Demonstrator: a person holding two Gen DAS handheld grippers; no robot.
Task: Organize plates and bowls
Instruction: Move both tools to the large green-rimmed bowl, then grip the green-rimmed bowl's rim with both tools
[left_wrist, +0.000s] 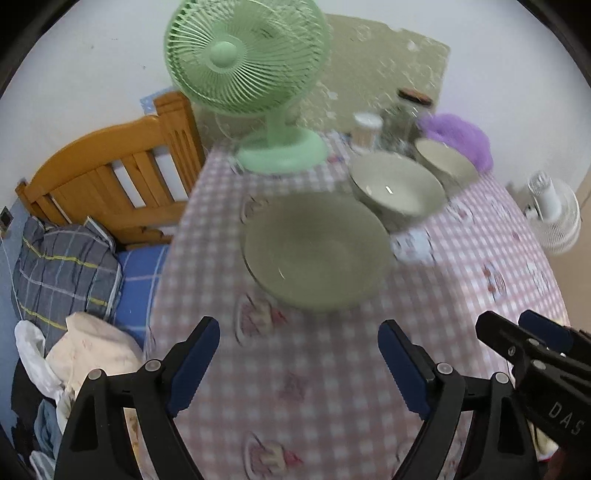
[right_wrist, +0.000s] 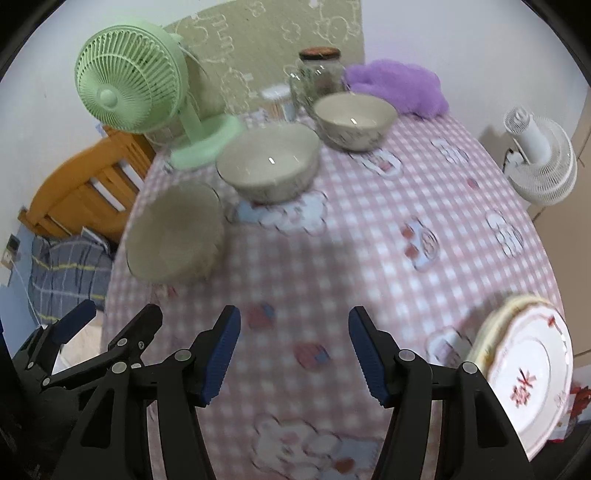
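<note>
The left gripper (left_wrist: 299, 365) is held wide apart over the pink checked tablecloth (left_wrist: 332, 387), nothing between its blue pads; the right gripper (right_wrist: 294, 354) is parted less widely, also empty. A green fan (left_wrist: 245, 55) is stood at the table's far left edge. A grey-green plate (left_wrist: 317, 251) is seen just ahead of the left gripper, with a large bowl (left_wrist: 397, 190) close behind it to the right and a smaller bowl (left_wrist: 445, 160) beyond. White patterned plates (right_wrist: 528, 380) are stacked at the near right edge.
</note>
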